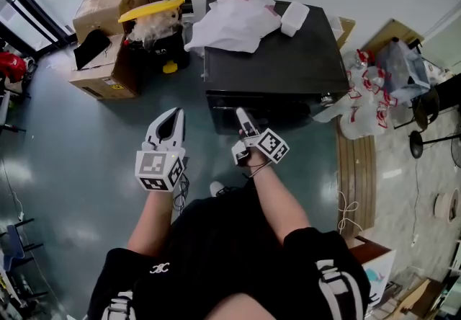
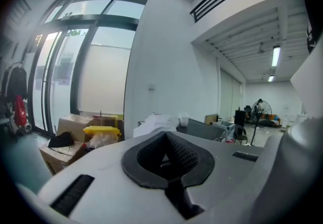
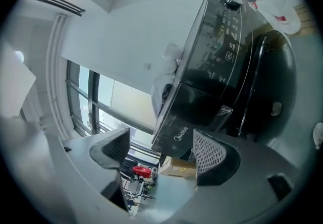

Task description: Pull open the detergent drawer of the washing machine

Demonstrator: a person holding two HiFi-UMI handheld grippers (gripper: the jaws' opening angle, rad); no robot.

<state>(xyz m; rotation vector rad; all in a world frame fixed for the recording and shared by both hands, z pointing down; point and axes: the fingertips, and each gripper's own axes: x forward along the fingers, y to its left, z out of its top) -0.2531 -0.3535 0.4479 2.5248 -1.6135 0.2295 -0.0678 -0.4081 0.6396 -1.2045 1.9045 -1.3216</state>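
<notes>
A black front-loading washing machine stands ahead of me. In the right gripper view its detergent drawer, a dark panel with a logo, sits flush beside the control panel. My right gripper points at the upper left of the machine's front. It is open, nothing lies between its pads, and the drawer shows just beyond the gap. I cannot tell whether it touches. My left gripper hangs over the floor left of the machine. Its pads meet, shut on nothing.
White cloth and a white box lie on the machine's top. Cardboard boxes and a yellow-lidded bin stand to its left. Plastic bags and a wooden pallet are on the right. My knees are below.
</notes>
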